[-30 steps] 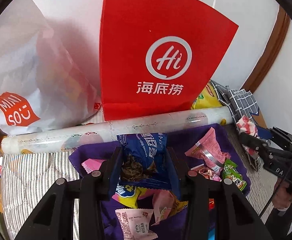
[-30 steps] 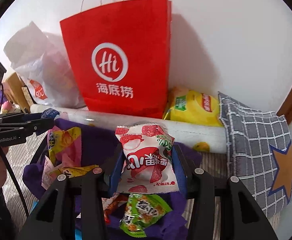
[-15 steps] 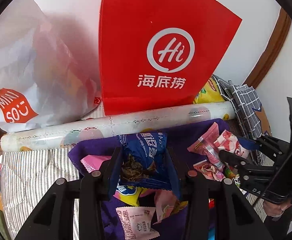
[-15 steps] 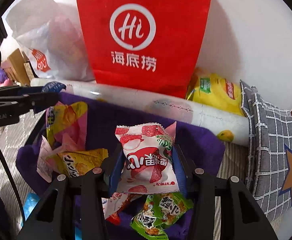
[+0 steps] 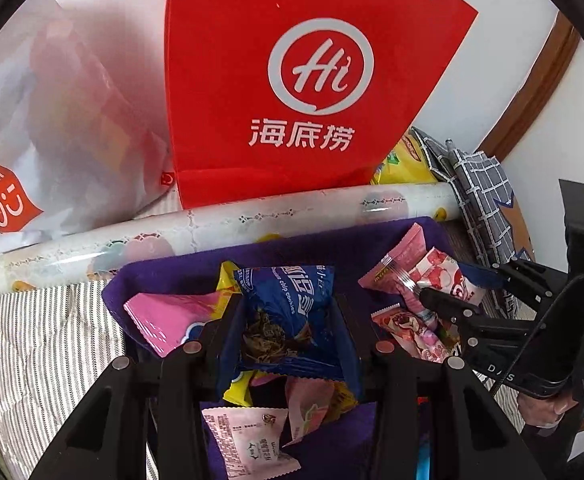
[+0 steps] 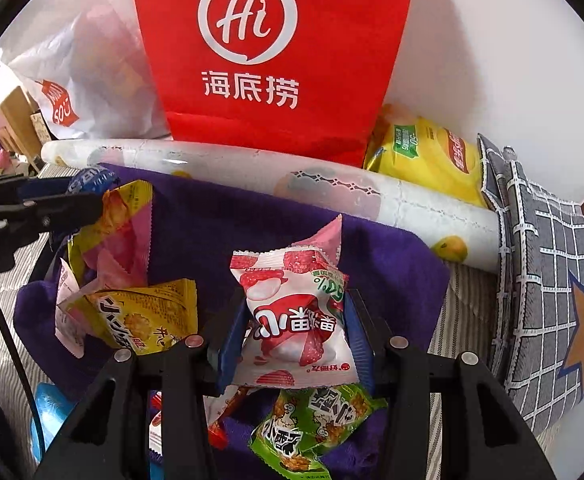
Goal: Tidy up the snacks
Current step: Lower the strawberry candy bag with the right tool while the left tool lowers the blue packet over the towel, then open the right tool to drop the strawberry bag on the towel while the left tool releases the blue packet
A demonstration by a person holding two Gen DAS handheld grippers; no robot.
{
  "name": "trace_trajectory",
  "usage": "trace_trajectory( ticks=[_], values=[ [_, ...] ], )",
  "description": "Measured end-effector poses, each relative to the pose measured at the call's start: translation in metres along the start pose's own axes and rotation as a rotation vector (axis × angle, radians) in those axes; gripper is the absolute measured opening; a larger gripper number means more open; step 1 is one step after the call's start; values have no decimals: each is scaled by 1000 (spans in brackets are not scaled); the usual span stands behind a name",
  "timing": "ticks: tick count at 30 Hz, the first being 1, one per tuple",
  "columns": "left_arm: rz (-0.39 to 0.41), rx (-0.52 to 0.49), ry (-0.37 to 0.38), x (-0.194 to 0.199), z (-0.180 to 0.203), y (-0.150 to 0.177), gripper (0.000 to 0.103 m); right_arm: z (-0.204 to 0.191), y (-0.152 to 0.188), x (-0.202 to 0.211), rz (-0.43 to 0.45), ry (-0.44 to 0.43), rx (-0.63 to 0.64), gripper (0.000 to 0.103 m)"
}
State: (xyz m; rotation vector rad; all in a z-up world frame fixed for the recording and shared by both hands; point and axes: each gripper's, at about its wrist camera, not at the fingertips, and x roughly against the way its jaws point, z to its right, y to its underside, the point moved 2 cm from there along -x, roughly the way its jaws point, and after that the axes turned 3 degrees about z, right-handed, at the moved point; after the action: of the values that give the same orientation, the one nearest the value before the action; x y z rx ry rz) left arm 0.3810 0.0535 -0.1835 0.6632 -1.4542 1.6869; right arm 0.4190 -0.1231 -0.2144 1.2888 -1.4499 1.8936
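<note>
1. The left gripper (image 5: pixel 287 316) is clamped on a blue cookie packet (image 5: pixel 292 300), held above the purple cloth (image 5: pixel 195 268) near its left side.
2. The right gripper (image 6: pixel 292 328) is clamped on a white-and-red lychee packet (image 6: pixel 292 320), held over the middle of the same cloth, nearer its right edge.
3. Neither packet is set down yet, so both placements are left to do.
4. On the cloth, packets lie in loose clusters: a yellow packet (image 6: pixel 139 316) and pink ones toward the left edge, a green packet (image 6: pixel 312 424) at the near edge, a pink packet (image 5: pixel 400 256) toward the right edge.
5. Judging by this scatter, the sorting seems partway at most; which group each held packet belongs to cannot be told.
6. A red paper bag (image 6: pixel 275 60) stands beyond the far edge, behind a rolled sheet (image 5: pixel 211 232); whether it is meant to receive snacks cannot be told.
</note>
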Motion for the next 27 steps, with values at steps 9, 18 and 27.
trace_trajectory(
  ticks=[9, 18, 27],
  values=[
    [-26, -16, -18, -8, 5, 3, 41, 0, 1, -1, -1, 8, 5, 49],
    [-32, -30, -27, -12, 9, 2, 41, -4, 2, -2, -4, 8, 25, 49],
    [-50, -40, -21, -18, 13, 3, 41, -9, 3, -2, -11, 10, 50, 50]
  ],
)
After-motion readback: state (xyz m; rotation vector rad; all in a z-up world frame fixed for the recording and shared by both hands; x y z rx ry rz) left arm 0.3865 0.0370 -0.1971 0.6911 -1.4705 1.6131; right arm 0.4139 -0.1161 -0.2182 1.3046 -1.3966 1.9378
